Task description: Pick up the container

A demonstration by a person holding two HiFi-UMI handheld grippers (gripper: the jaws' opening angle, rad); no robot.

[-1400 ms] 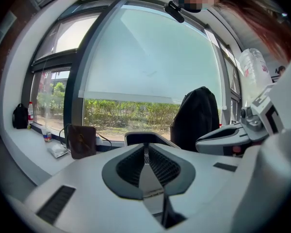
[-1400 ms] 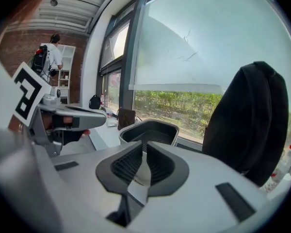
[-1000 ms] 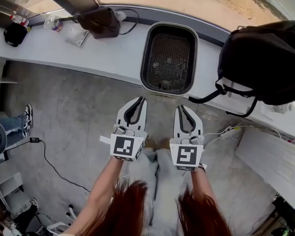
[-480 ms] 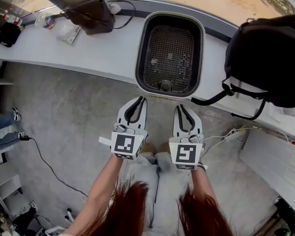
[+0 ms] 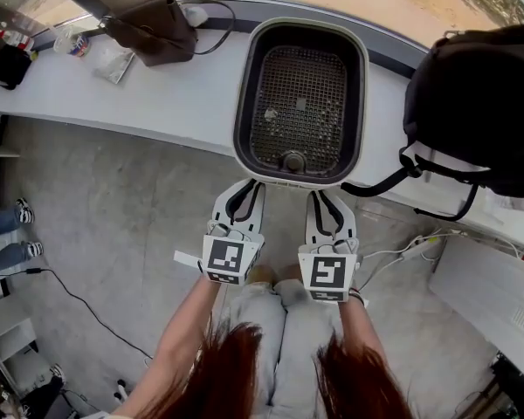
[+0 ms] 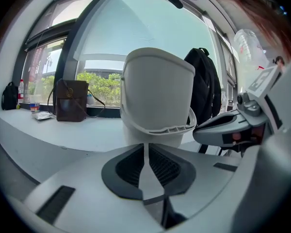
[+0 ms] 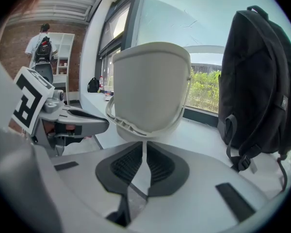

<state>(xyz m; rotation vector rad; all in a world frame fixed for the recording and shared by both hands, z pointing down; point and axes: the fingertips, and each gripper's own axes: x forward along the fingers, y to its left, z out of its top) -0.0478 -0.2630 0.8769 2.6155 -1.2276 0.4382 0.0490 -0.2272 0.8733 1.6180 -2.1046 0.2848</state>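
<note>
The container (image 5: 244, 103) is sitting on the white surface (image 5: 157, 94) under the window, its near rim reaching the surface's front edge. The left gripper (image 5: 251, 183) and the right gripper (image 5: 320, 193) are hovering side by side over the floor (image 5: 113, 199), tips pointing at that near rim and lying just beside it. To the container's left, bare surface is stretching away to a brown bag (image 5: 153, 29), well apart. To its right, a black backpack (image 5: 480, 103) is standing near, its straps hanging over the edge, so that side is narrower.

The left gripper view is looking level at the container's pale outer wall (image 6: 157, 96) and its ribbed collar, both hidden from the head view. Here the left gripper's fingers (image 6: 123, 166) are pressing together, nothing between them. The brown bag (image 6: 68, 101) is showing at the left and the backpack (image 6: 203, 91) behind the container.

The right gripper view is showing its fingers (image 7: 167, 171) likewise pressed together and empty, the container (image 7: 150, 89) straight ahead, the backpack (image 7: 254, 81) close at the right, and a person (image 7: 41, 45) standing far off by shelves.
</note>
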